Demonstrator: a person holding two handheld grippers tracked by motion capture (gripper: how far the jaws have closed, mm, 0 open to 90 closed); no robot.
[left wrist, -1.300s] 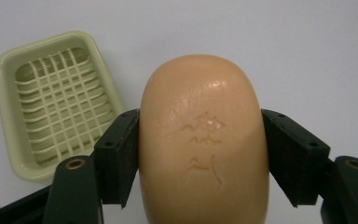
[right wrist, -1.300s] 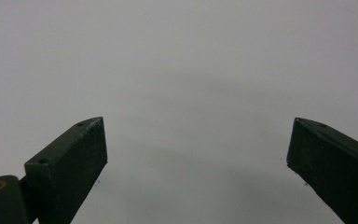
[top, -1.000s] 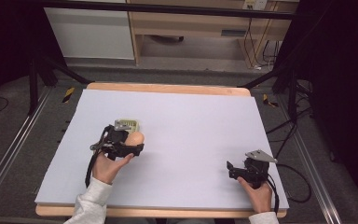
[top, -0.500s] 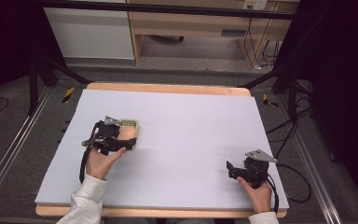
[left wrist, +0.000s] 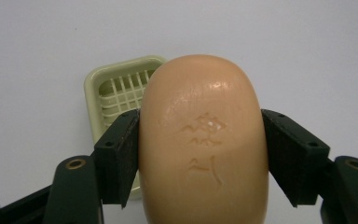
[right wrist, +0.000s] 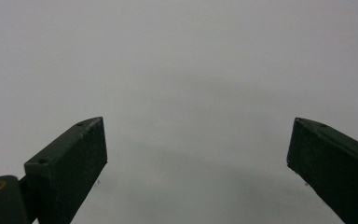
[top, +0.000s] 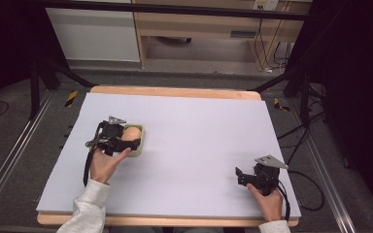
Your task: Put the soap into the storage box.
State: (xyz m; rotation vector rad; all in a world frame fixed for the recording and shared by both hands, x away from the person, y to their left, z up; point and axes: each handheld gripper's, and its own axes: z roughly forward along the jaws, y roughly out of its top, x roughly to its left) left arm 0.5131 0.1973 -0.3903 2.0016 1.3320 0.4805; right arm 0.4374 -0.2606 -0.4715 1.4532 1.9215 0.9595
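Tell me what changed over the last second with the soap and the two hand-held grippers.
The left hand-held gripper turned, its grey plate now on top, still clamped on the soap bar, which now shows above the green soap dish. The dish stayed where it was. The right hand-held gripper stayed open and parked near the table's front right corner.

A pale lilac-grey sheet (top: 199,145) was laid over the bench (top: 175,91), whose light wooden edge was left showing along the far side and the near side. Beyond the bench, a white cabinet panel (top: 94,34) was seen at the left, and a wooden shelf unit (top: 209,29) beside it. Black frame bars (top: 53,73) were set at both far corners. Loose cables (top: 267,53) were hung near the shelf unit at the right. Yellow-and-black tape marks (top: 71,98) were stuck on the grey floor (top: 9,126).
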